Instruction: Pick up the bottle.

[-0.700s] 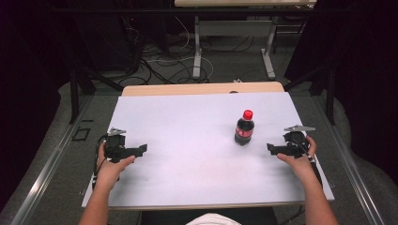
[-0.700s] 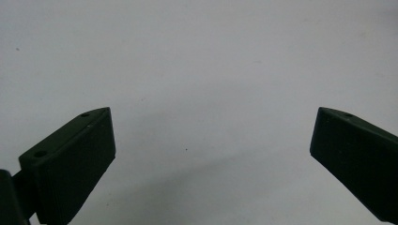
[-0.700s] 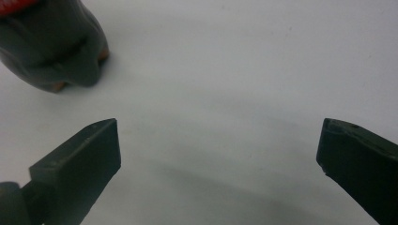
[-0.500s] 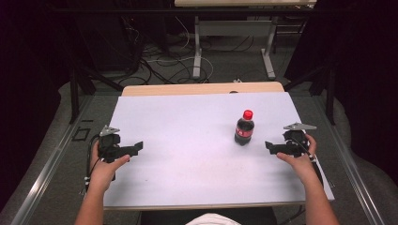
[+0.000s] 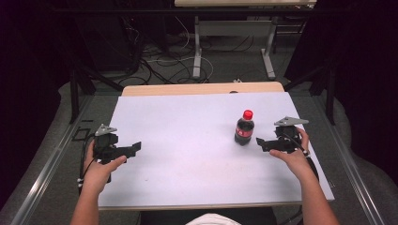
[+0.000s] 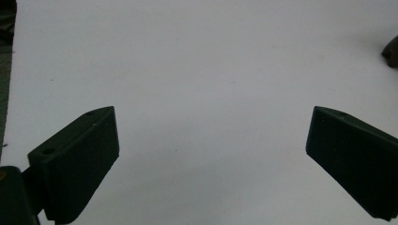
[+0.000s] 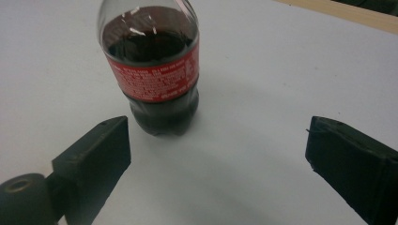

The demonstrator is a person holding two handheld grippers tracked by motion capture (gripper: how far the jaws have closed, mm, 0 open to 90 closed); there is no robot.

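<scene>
Table: I counted one, a white-topped table [image 5: 187,140] with a strip of wood showing along its far edge.
Bottles: I logged one cola bottle [image 5: 244,128], red cap, red label, dark drink inside, standing upright on the right half of the table.
Grippers: I had two in hand, one per side.
Left gripper: my left gripper [image 5: 133,149] sat near the table's left edge, jaws spread wide with only bare white surface between them in the left gripper view [image 6: 211,154].
Right gripper: my right gripper [image 5: 261,143] was just beside the bottle on its right, jaws parted and holding nothing [image 7: 216,159].
Bottle against jaws: in the right gripper view the bottle [image 7: 152,65] stood ahead of the jaws, toward the left one, not touching either.
Hands: two, each wrapped round its gripper body.
Floor: several loose cables [image 5: 173,56] lay beyond the table.
</scene>
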